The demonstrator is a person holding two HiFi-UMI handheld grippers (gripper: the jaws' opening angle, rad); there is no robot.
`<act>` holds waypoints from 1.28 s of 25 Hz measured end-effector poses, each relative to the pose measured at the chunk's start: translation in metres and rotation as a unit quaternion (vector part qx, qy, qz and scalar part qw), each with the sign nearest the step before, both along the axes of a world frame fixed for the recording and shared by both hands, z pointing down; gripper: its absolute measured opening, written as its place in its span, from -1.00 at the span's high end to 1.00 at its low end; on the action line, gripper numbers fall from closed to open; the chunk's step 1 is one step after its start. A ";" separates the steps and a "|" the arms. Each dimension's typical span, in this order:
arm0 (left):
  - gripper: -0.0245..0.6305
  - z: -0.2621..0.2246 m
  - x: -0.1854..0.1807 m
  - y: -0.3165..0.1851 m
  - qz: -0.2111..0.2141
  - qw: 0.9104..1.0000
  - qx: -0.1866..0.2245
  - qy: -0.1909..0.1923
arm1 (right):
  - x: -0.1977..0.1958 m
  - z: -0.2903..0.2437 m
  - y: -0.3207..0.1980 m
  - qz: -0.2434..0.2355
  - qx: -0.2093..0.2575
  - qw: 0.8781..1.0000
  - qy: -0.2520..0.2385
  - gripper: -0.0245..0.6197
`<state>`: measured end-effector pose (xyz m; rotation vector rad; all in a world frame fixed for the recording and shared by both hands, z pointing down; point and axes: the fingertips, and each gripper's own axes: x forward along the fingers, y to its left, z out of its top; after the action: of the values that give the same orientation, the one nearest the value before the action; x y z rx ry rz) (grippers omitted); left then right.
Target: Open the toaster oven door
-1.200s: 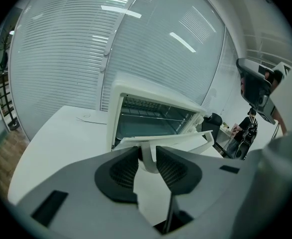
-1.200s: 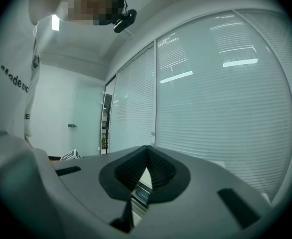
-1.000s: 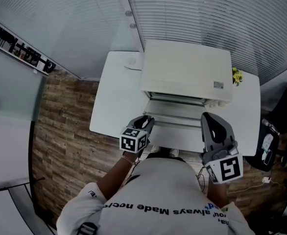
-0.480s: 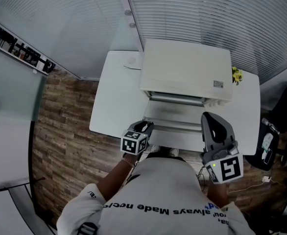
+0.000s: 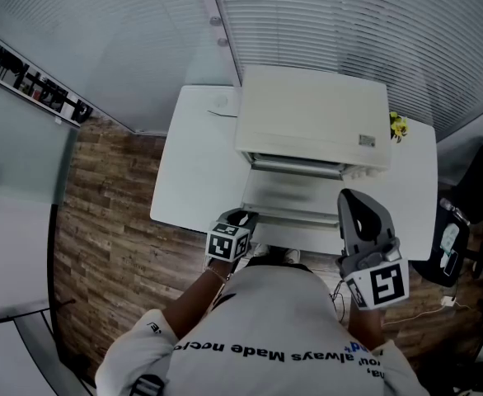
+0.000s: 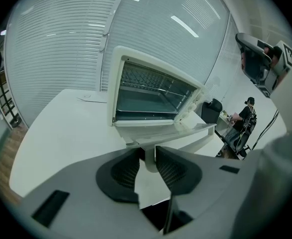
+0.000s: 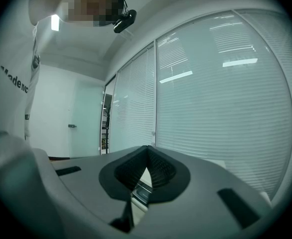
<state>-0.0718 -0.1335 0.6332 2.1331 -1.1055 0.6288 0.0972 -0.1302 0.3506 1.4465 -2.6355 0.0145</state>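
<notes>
**benchlurker:** White rectangular table on a brown wood-plank floor, with slatted blinds behind glass along the far side. So where's the oven, and is it open?

**tongs_guy:** The boxy white toaster oven sits mid-table toward the far edge. Its drop-down door is swung down almost flat toward the near edge, so from the left gripper view you see straight into the cavity and the wire rack.

**benchlurker:** And the tongs?

**tongs_guy:** The left gripper is at the door's near left corner, and its dark ribbed pads are clamped on the white door handle. The right gripper hangs over the table's near right part, tips pressed together with nothing between them, pointing at the blinds.

**benchlurker:** Anything else on the table?

**tongs_guy:** Just a small yellow object right beside the oven's far right corner. It's too tiny to tell what it is.
</notes>
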 end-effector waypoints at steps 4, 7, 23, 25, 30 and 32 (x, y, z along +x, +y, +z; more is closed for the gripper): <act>0.58 0.009 -0.001 0.005 0.004 1.000 -0.010 -0.006 | 0.001 0.000 0.002 0.002 0.000 1.000 0.000 0.90; 0.58 0.016 -0.001 0.008 0.005 1.000 -0.019 -0.007 | 0.001 0.000 0.003 0.004 0.000 1.000 -0.001 0.90; 0.58 0.048 -0.003 0.024 0.006 0.999 -0.051 -0.015 | 0.001 0.002 0.006 0.007 -0.003 1.000 -0.003 0.90; 0.57 0.051 -0.003 0.026 0.005 0.998 -0.056 -0.014 | 0.000 0.002 0.006 0.007 -0.004 1.000 -0.003 0.90; 0.57 0.064 -0.005 0.033 0.005 0.996 -0.083 -0.013 | 0.000 0.000 0.007 0.010 0.002 1.000 -0.005 0.90; 0.57 0.070 -0.005 0.035 0.007 0.996 -0.092 -0.014 | 0.001 0.001 0.008 0.011 -0.001 1.000 -0.003 0.90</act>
<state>-0.0768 -0.0986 0.7036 1.9815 -1.0079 0.7384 0.0982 -0.1218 0.3514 1.4776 -2.6229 0.0235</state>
